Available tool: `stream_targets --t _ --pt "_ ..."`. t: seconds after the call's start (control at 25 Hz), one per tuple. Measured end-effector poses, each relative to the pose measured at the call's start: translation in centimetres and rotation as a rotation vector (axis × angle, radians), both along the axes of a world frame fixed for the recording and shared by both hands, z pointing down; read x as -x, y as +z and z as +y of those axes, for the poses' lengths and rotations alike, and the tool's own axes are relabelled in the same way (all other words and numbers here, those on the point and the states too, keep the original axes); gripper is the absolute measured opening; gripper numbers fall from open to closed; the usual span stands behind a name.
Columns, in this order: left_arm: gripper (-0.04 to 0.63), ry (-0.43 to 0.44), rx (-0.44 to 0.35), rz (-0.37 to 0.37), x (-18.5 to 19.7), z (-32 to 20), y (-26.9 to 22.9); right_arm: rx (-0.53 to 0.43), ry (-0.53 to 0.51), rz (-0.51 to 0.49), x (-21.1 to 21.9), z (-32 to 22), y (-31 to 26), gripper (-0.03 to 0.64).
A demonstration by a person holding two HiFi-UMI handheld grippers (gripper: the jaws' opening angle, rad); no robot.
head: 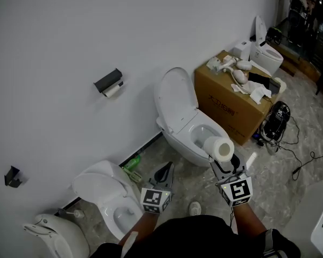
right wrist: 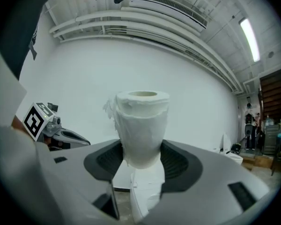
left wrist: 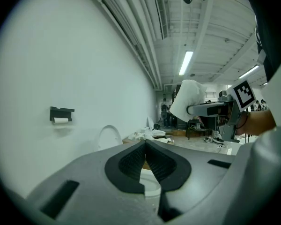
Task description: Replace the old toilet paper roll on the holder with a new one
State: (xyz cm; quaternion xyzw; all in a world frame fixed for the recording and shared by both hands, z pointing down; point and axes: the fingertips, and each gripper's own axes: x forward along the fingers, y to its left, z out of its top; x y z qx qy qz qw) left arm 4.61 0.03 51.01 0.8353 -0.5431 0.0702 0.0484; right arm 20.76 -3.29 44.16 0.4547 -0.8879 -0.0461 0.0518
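Head view: open-lid toilet (head: pixel 188 128) against the wall (head: pixel 70 31) is my reference. Holder (head: pixel 109 81) is on the wall, up and left of the toilet, with the old roll (head: pixel 113 91) hanging under it, thin. Cardboard box (head: pixel 231 101) stands just right of the toilet. Right tool (head: pixel 222 157) is at the near edge of the toilet bowl with the new roll (head: pixel 219 148) in its jaws. Left tool (head: pixel 166 171) is near-left of the toilet, over the floor, well apart from the holder.

Left gripper view: left tool (left wrist: pixel 145 146) jaws fully together, nothing between them. Holder (left wrist: pixel 62 112) shows far left of the toilet lid – old roll (left wrist: pixel 61 120) on it. New roll (left wrist: pixel 187 100) is up right, carried by the other tool.

Right gripper view: right tool (right wrist: pixel 143 158) jaws stand wide, pads pressed on the new roll (right wrist: pixel 141 125) – roll upright, core opening on top, loose torn edge on its left side. The toilet shows below the jaws.
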Motion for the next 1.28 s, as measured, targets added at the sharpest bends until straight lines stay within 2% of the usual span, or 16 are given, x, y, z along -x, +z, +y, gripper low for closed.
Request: stream_targets --t 0.28,0.52,0.8,1.16,1.28 --pt "0.006 -0.096 0.002 -0.004 0.6 -2.5 0.2 -0.029 -0.068 -0.003 -0.5 -4.4 -1.0 0.239" --pt "0.006 -0.156 -0.002 -0.012 2.8 -4.8 0.1 -0.039 -0.121 -0.015 1.5 -7.7 -1.2 0.239" --pt "0.006 -0.194 -0.004 -0.003 6.2 -9.3 0.3 -0.043 -0.171 -0.005 5.8 -12.6 -1.3 0.239" --pt "0.006 -0.236 -0.031 -0.004 13.5 -16.8 -0.2 -0.015 -0.21 0.008 13.6 -20.2 -0.6 0.239" --pt "0.006 -0.243 -0.061 -0.001 15.6 -18.9 -1.0 0.001 -0.232 0.024 16.2 -22.6 -0.2 0.239"
